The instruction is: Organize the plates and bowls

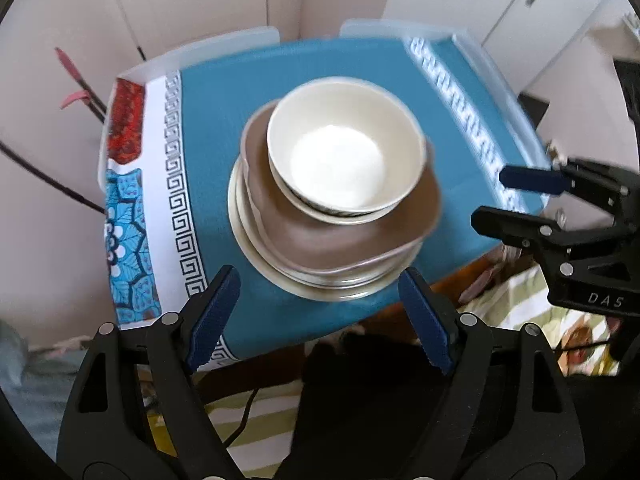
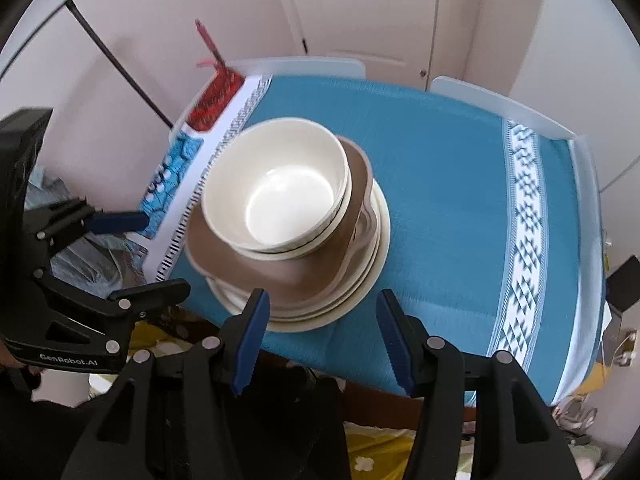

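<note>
**K:** Cream bowl (image 1: pixel 345 148) tops the stack: nested in a second bowl (image 2: pixel 280 254), on a brown plate (image 1: pixel 340 236), on pale plates (image 1: pixel 320 286). Whole stack sits mid-table on the teal tablecloth (image 1: pixel 224 128), towards the near edge.

**M:** Grippers?

**K:** Left gripper (image 1: pixel 320 316) has its jaws spread, nothing between them, hovering just short of the stack's near rim. Right gripper (image 2: pixel 322 340) is the same: spread wide, holding nothing, near the plates' edge. Each shows up side-on in the other's camera.

**M:** Contact?

**K:** Can't tell. Both frames are slightly blurred.
</note>
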### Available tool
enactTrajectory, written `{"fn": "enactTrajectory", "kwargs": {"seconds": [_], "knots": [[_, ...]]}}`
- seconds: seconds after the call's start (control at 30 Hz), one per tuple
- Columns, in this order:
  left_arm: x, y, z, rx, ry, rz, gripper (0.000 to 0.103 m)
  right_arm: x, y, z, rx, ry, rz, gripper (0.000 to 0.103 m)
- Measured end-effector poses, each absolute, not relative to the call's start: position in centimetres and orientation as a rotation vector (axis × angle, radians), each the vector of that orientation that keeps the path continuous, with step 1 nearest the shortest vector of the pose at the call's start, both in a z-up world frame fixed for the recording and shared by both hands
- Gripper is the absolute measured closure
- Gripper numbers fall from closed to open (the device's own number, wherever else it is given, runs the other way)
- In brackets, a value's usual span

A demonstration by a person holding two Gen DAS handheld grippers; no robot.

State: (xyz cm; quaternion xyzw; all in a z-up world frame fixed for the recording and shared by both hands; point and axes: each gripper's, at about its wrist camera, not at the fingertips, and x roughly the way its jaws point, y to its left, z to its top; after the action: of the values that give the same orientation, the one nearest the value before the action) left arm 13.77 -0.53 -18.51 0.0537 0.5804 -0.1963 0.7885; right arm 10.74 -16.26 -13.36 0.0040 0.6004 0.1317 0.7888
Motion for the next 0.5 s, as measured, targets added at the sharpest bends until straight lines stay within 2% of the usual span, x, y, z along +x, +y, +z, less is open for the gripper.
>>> {"fn": "enactTrajectory", "kwargs": {"seconds": [0.03, 0.17, 0.3, 0.33, 0.37, 0.4, 0.43, 0.5], "knots": [[13.2, -0.5, -17.7, 0.104, 1.219, -0.414, 0.023, 10.0, -16.5, -12.3, 0.018, 1.255, 0.272, 0.051], [11.6, -0.1, -13.1, 0.085, 1.059, -0.380, 0.023, 7.9, -17.2, -7.6, 0.040, 1.089, 0.218, 0.020], [9.8, 0.7, -7.3, 0.044, 0.839, -0.325, 0.022, 5.7, -18.1, -1.9, 0.037, 0.887, 0.123, 0.019], [9.1, 0.9, -5.8, 0.035, 0.777, -0.309, 0.018, 5.2, -18.1, -1.0, 0.038, 0.852, 0.111, 0.019], [8.3, 1.1, -4.3, 0.027, 0.710, -0.289, 0.008, 4.5, -18.2, 0.4, 0.036, 0.801, 0.095, 0.014], [7.7, 1.4, -3.1, 0.020, 0.656, -0.272, 0.003, 3.9, -18.2, 1.8, 0.027, 0.753, 0.078, 0.008], [6.8, 1.6, -1.9, 0.011, 0.591, -0.254, 0.000, 3.4, -18.2, 2.7, 0.020, 0.714, 0.068, 0.000], [4.9, 1.9, 0.3, -0.001, 0.461, -0.237, 0.000, 2.2, -18.1, 4.7, 0.008, 0.624, 0.038, 0.000]]}}
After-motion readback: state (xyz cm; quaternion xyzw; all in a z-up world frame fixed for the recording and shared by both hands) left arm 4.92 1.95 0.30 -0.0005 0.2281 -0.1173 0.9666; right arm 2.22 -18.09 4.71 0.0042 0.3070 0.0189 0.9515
